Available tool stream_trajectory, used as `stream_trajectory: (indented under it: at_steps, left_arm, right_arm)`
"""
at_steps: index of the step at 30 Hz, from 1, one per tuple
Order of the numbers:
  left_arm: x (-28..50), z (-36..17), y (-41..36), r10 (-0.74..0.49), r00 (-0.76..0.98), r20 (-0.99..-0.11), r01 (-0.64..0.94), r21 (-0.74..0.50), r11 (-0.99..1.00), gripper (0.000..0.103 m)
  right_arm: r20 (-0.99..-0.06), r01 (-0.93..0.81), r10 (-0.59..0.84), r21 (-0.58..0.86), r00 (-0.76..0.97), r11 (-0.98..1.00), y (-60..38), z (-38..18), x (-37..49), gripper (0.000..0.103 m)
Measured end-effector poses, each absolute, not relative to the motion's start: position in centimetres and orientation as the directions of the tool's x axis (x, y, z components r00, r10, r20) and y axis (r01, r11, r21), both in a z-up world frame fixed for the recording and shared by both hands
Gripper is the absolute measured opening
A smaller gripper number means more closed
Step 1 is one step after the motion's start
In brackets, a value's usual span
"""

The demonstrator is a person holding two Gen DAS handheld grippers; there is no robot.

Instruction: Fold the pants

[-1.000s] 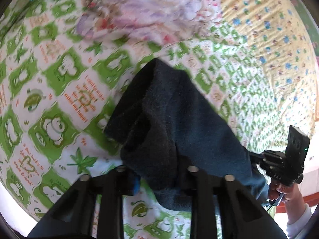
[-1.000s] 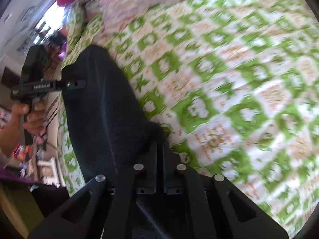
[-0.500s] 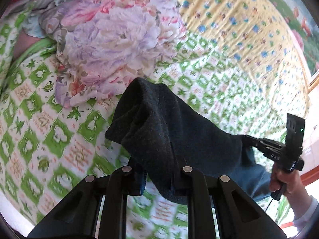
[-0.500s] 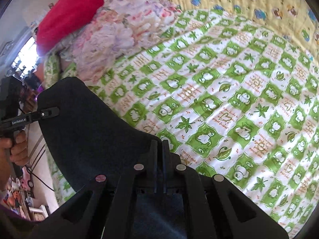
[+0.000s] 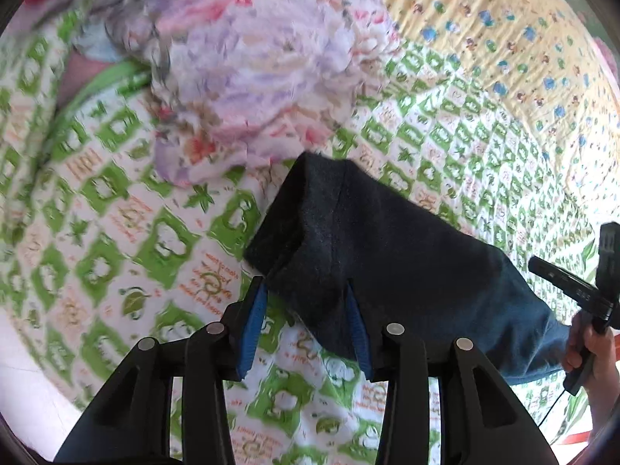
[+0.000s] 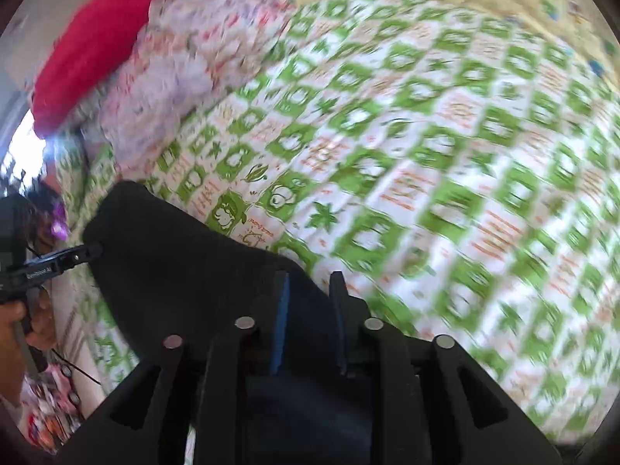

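Two grippers worked one garment over the bed. The left gripper [image 5: 306, 294] had its blue-padded jaws spread apart, with a folded edge of the dark pants [image 5: 372, 248] lying between them, apparently not pinched. The right gripper [image 6: 310, 283] showed a clear gap between its jaws as well, the pants [image 6: 186, 267] draped across and under them. In the left wrist view the right gripper [image 5: 538, 265] sat at the far end of the cloth, touching it.

The pants were bunched into a thick fold, strung between the two tools just above the green-and-white bedsheet [image 5: 116, 201]; whether the middle touched the sheet could not be told — both views were motion-blurred. A floral blanket [image 5: 248, 77] lay heaped just beyond the fold's far corner, a red pillow [image 6: 100, 38] behind it, and a yellow printed sheet [image 5: 484, 27] further back.

Judged risks:
- With both sets of jaws parted, the fold rested on its own weight; any sideways sweep would likely drag an upper layer and skew it.
- A finger caught inside a layer could lift it on withdrawal and undo the fold.
- The heaped blanket sat close enough to snag the fold's corner.
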State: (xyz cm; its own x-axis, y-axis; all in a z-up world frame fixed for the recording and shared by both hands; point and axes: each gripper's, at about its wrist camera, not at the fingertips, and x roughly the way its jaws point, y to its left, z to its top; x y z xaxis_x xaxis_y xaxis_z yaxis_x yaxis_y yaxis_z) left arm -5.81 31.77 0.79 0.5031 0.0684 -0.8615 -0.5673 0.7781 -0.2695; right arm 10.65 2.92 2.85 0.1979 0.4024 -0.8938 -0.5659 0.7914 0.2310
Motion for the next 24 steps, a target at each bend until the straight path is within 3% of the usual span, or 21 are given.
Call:
stream_trajectory:
  at_steps: [3,15,24]
  left_arm:
    - [-5.7,2.7,30.5,0.051,0.541,-0.84,-0.52,-0.285,0.805,0.043]
    - [1.4,5.1,16.7,-0.184,0.526,-0.83,-0.078,-0.262,0.962,0.05]
    - [5.5,4.8,8.7,-0.313,0.46,-0.831,0.097,-0.303,0.948,0.051]
  right_arm:
    - [-0.887,-0.522,0.404,0.24,0.226,0.818,-0.4,4.4,9.3,0.029]
    - [-0.889,-0.293,0.333,0.243,0.314,0.925,-11.2,7.1,3.4,0.029]
    - [-0.887,-0.132,0.283,0.251,0.365,0.959,-17.3,7.7,-0.2,0.029]
